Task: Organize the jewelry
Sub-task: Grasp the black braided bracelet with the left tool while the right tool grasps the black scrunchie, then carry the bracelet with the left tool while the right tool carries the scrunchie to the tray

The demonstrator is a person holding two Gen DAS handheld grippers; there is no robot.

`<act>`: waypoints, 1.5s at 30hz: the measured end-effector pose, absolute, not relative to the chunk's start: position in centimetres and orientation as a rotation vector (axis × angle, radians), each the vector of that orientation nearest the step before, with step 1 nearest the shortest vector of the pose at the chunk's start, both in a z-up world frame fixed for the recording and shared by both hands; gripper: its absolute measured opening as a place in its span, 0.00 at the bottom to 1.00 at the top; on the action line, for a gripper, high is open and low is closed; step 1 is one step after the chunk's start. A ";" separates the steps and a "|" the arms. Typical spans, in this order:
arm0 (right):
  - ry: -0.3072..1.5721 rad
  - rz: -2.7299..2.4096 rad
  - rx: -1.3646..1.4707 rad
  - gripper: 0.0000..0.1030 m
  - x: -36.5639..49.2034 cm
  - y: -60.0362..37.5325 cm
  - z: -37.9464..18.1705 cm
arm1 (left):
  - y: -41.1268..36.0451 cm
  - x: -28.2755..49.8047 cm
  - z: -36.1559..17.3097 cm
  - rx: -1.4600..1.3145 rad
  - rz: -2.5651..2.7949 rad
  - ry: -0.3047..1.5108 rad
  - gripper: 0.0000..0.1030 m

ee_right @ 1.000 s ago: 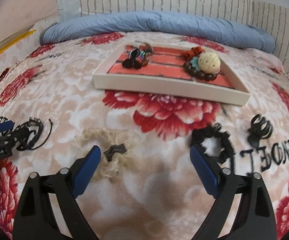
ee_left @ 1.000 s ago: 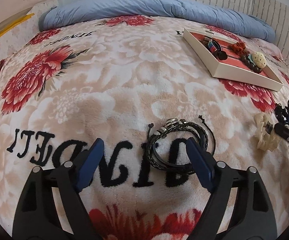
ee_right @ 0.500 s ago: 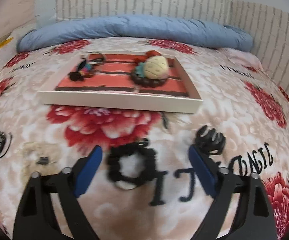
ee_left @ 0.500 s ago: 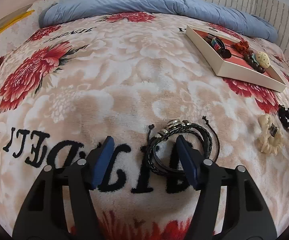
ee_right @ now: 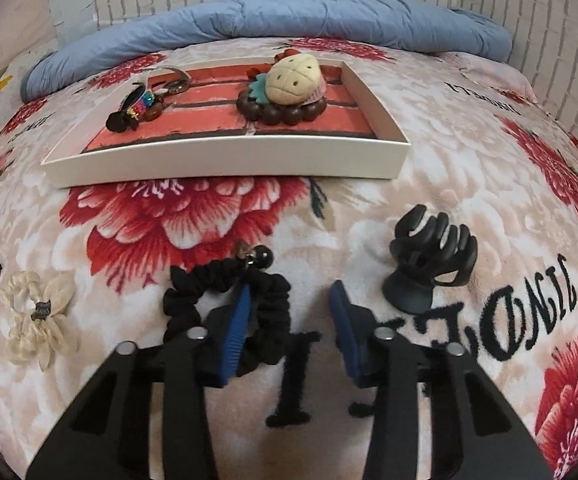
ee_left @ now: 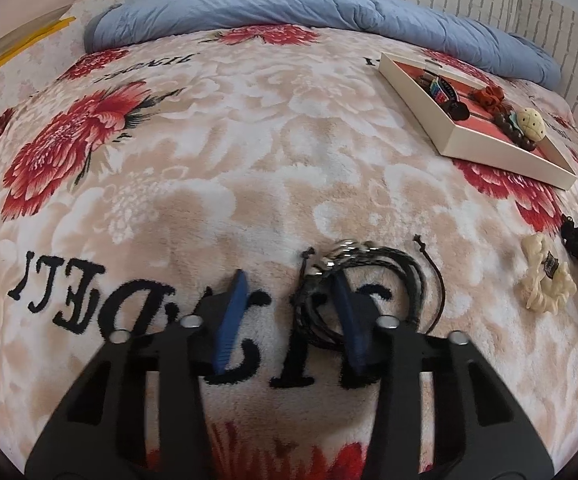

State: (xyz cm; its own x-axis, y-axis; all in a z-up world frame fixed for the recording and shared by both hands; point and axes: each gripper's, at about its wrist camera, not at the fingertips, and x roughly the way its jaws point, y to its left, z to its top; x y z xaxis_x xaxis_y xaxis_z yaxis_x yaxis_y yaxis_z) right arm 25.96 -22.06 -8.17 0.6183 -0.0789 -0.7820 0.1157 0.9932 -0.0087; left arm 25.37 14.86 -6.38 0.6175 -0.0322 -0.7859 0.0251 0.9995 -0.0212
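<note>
A bundle of black braided bracelets [ee_left: 373,276] lies on the floral blanket. My left gripper [ee_left: 289,286] is open around its left edge, right finger inside the loop, left finger outside. A black scrunchie [ee_right: 229,300] lies under my right gripper [ee_right: 289,300], which is open with its left finger inside the ring and its right finger on the blanket. A black claw clip [ee_right: 429,260] lies just right of it. The white tray [ee_right: 225,160] with a red lining holds a beaded bracelet with a plush charm [ee_right: 289,92] and a colourful hair tie [ee_right: 141,108].
A cream scrunchie [ee_right: 39,316] lies to the left of the black one; it also shows in the left wrist view [ee_left: 545,272]. A blue quilt [ee_right: 289,20] lies rolled along the brick wall behind the tray. The tray also shows far right in the left wrist view [ee_left: 473,148].
Both grippers have narrowed and dropped to the blanket. The right one swung right from the cream scrunchie onto the black scrunchie. The left one moved its right finger into the bracelet loop.
</note>
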 end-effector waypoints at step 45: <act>0.705 0.001 0.123 0.12 36.6 -28.3 -3.2 | -8.0 39.9 -1.3 0.120 -0.210 0.761 0.13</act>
State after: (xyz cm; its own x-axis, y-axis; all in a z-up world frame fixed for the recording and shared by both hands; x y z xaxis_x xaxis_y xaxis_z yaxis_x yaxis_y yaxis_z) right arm 36.62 -28.28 -3.19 0.7620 0.0425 -0.6462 0.0403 0.9928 0.1128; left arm 39.89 -8.04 -1.30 0.7050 -0.1448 -0.6943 0.2314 0.9723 0.0321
